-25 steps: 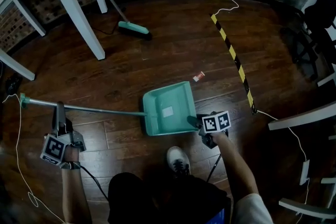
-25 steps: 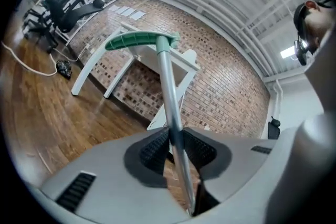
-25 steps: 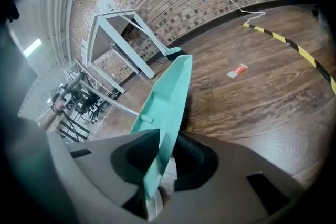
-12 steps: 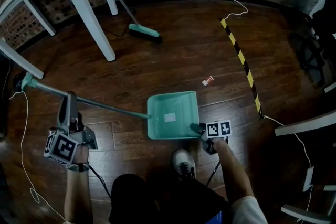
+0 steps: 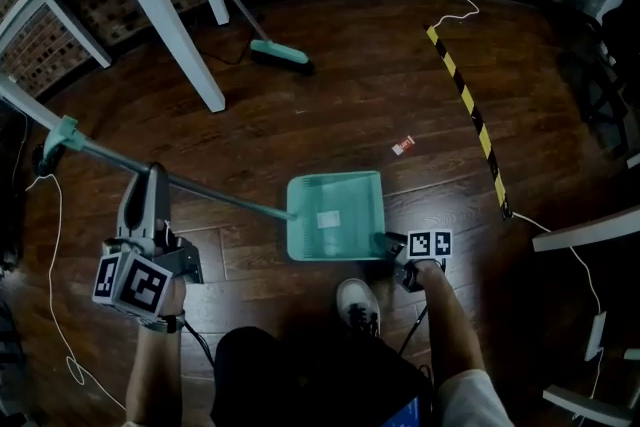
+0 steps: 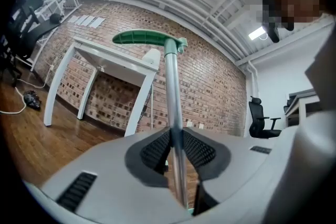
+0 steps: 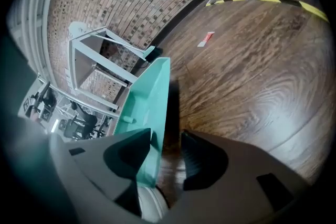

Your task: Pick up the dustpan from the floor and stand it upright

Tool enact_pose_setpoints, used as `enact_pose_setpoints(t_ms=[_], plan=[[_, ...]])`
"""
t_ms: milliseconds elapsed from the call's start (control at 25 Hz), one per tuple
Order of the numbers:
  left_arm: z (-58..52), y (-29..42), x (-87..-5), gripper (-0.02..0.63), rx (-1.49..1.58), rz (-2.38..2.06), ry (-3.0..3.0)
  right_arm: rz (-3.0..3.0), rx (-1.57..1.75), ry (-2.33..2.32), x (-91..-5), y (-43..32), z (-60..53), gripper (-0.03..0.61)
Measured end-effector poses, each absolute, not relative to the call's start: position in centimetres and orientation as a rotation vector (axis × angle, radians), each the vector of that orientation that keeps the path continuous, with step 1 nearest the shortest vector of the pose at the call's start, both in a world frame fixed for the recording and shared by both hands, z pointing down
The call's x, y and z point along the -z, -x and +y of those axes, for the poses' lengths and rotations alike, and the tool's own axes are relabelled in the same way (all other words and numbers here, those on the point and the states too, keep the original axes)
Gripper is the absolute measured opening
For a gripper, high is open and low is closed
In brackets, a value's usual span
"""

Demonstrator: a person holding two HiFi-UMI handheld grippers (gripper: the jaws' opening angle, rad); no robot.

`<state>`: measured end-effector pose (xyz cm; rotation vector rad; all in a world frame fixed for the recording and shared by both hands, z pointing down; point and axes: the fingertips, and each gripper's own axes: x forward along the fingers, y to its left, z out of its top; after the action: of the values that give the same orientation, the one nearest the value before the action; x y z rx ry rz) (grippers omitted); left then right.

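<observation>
The left gripper [image 5: 152,177] is clamped on the dustpan's [image 5: 335,215] metal pole [image 5: 200,190], which slants up to the far left, and in the left gripper view the pole's lower end is lost behind the jaws. The pan sits on the wooden floor [image 5: 330,115] just beyond a shoe [image 5: 357,305], its near right corner between the right gripper's [image 5: 390,245] jaws, which have just been opening and stand apart without squeezing it. From above, that gripper's tips are mostly hidden under its marker cube, and whether the pan's near edge touches the boards cannot be told
</observation>
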<state>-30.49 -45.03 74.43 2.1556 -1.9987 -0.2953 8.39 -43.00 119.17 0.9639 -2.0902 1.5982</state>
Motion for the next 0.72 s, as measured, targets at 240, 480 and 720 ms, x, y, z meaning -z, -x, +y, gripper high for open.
enact_pose_setpoints(t_ms=[240, 480, 720], plan=[[-45.3, 27.3, -73.5, 0.081, 0.245, -1.984, -2.287, -2.057, -1.413, -0.999, -119.6, -10.1, -43.4, 0.202], [-46.2, 22.4, -72.2, 0.1, 0.039, -1.876, -2.531, -2.155, -1.07, -1.016, -116.5, -8.9, -45.4, 0.187], [-46.0, 19.8, -70.6, 0.183, 0.063, -1.706, -2.653, -2.219, -0.668, -1.05, -111.9, -7.1, -48.1, -0.018]])
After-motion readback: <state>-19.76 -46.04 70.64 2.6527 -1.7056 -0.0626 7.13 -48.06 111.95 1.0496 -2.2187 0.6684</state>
